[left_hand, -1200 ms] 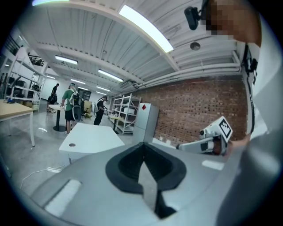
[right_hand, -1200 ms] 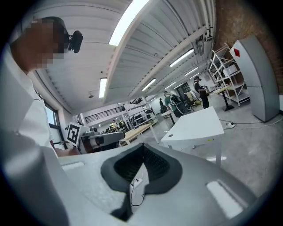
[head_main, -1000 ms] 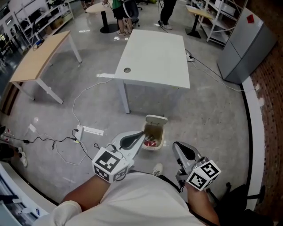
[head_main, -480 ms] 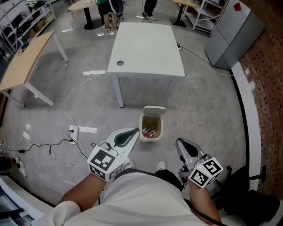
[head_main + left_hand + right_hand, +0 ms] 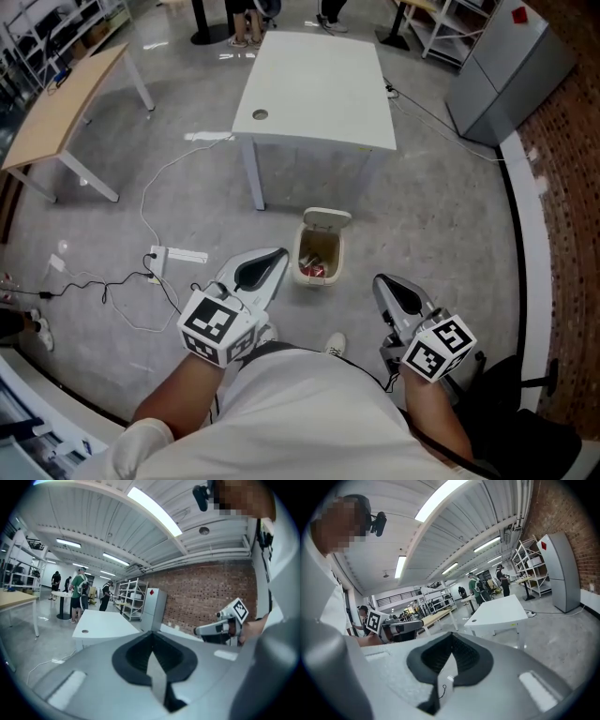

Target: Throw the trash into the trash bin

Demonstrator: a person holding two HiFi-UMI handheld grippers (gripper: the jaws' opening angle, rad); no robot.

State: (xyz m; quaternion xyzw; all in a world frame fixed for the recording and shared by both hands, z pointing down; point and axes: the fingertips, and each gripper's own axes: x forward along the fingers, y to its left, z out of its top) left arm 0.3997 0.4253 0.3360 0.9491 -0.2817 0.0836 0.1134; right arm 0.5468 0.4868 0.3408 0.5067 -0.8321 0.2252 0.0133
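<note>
Head view puts the small beige trash bin [image 5: 338, 253] on the grey floor [image 5: 431, 216] at mid-frame, with its lid flipped up, just below the white table [image 5: 319, 80]. Red trash [image 5: 316, 272] lies inside the bin. My left gripper [image 5: 277, 255] points in from the lower left, its tip just beside the bin's left wall; its jaws are pressed together on nothing. My right gripper [image 5: 382, 283], at lower right, is likewise closed and empty. Each carries a cube with black square markers. A grey cabinet [image 5: 511, 47] at upper right bears a red label too small to read.
</note>
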